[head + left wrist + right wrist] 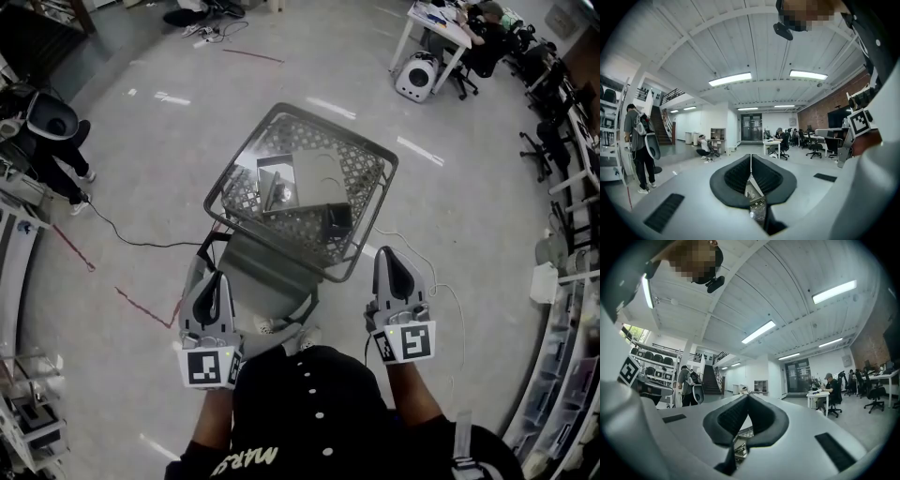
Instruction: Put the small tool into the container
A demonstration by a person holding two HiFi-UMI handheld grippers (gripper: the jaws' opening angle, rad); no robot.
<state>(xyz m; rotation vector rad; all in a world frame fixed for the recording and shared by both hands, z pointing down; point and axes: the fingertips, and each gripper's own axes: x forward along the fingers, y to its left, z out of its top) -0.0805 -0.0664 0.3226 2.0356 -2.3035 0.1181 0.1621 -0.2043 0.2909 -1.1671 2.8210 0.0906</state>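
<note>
A wire shopping cart point(370, 155) stands on the floor right in front of me. Its basket holds a pale flat box point(305, 171), a silvery flat piece point(274, 190) and a small black object point(337, 219). My left gripper point(204, 261) is at the cart's near left corner and my right gripper point(383, 253) at its near right corner. Both point forward along the cart. In the left gripper view the left gripper point(750, 161) has its pads closed together, and so has the right gripper point(746, 401) in the right gripper view. I see nothing held between either pair. The cart's handle is hidden.
A person with a backpack point(54, 131) stands at the left by shelving point(19, 234). A desk with a seated person point(469, 28) and a white unit point(418, 75) are far right. Office chairs point(544, 150) and racks line the right edge. Cables point(122, 234) and red tape lie on the floor.
</note>
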